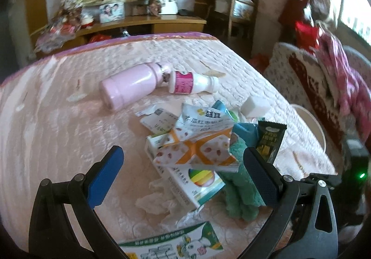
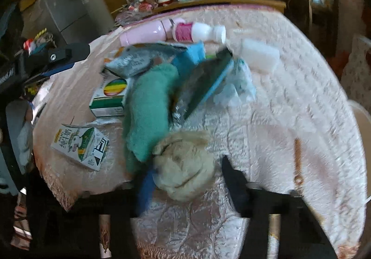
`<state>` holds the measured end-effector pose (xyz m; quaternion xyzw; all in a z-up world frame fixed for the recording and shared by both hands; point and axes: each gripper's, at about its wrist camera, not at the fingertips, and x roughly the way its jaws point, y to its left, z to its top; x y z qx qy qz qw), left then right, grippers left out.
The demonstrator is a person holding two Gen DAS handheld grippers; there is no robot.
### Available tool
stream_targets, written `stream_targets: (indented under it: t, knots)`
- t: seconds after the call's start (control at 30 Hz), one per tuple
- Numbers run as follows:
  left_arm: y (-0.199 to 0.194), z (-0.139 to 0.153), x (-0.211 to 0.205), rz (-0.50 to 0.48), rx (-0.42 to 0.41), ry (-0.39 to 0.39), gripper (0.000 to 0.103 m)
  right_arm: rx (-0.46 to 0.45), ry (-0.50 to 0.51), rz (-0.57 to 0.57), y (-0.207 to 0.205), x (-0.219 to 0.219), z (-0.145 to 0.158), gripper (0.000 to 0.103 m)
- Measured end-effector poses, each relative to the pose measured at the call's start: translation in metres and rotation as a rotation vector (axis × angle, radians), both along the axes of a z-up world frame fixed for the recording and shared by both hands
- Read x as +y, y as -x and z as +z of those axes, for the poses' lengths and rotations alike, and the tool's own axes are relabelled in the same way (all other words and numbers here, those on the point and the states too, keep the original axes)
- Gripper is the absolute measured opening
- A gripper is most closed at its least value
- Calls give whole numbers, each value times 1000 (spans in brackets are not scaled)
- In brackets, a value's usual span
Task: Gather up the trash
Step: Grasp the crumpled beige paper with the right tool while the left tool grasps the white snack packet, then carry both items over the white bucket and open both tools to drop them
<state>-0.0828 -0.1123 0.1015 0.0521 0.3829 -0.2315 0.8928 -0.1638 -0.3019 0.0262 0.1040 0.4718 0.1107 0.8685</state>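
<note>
A pile of trash lies on a pink quilted bed (image 1: 58, 119): an orange-and-white wrapper (image 1: 199, 152), a white pouch (image 1: 204, 119), a rainbow-printed carton (image 1: 197, 184), a dark snack wrapper (image 1: 270, 140) and crumpled tissue (image 1: 157, 201). My left gripper (image 1: 183, 177) is open, its jaws either side of the orange wrapper and carton. A milk carton (image 2: 81, 145) lies at the left in the right wrist view. My right gripper (image 2: 187, 180) is open around a cream fuzzy ball (image 2: 185, 166), next to a green fuzzy cloth (image 2: 148, 105).
A pink flask (image 1: 132, 87) and a white bottle with a pink label (image 1: 192, 82) lie farther back on the bed. A white foam block (image 1: 255, 105) sits to the right. A white bin rim (image 1: 313, 124) shows beside the bed. A wooden shelf (image 1: 143, 22) stands behind.
</note>
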Motion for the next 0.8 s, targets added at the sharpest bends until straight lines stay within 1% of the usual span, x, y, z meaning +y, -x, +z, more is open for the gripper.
stream_targets:
  t: [0.03,0.1,0.17,0.23,0.3,0.33,0.37,0.4,0.43,0.47,0.5,0.57,0.7,0.8]
  knots:
    - [-2,-2,-5,-9,-10,-20,102,-3,-12,-6,1,-3,1,36]
    - [-7,-7,-14,-25,-14,-54,102,-17,6,-9,4,-4,6,34]
    - [-11,-10,-22,-47,-13,-70,102,-33,15,-6,7,-6,12,34]
    - [-14,-13,-29,-61,-17,-88,89,-46,19,-3,10,-10,19,34]
    - [-20,-19,-36,-74,9,-120,55,-55,28,-4,14,-14,24,34]
    - [-21,-21,-37,-81,19,-125,49,-58,31,-8,15,-16,26,34]
    - [-22,-22,-39,-89,26,-129,38,-60,32,-10,15,-17,27,34]
    - [-22,-23,-40,-98,30,-135,30,-62,27,-14,17,-20,29,34]
    - [-21,-23,-42,-98,24,-145,29,-66,24,-16,19,-23,30,34]
    - [-19,-20,-41,-99,14,-144,19,-70,23,-19,21,-25,33,34]
    - [-18,-18,-41,-103,13,-135,12,-74,23,-21,24,-27,35,34]
    - [-16,-10,-36,-109,23,-103,10,-84,28,-29,27,-32,41,34]
    - [-10,6,-31,-102,10,-68,7,-97,30,-45,30,-44,48,34]
    - [-7,18,-27,-118,10,-4,6,-113,25,-69,33,-56,54,34]
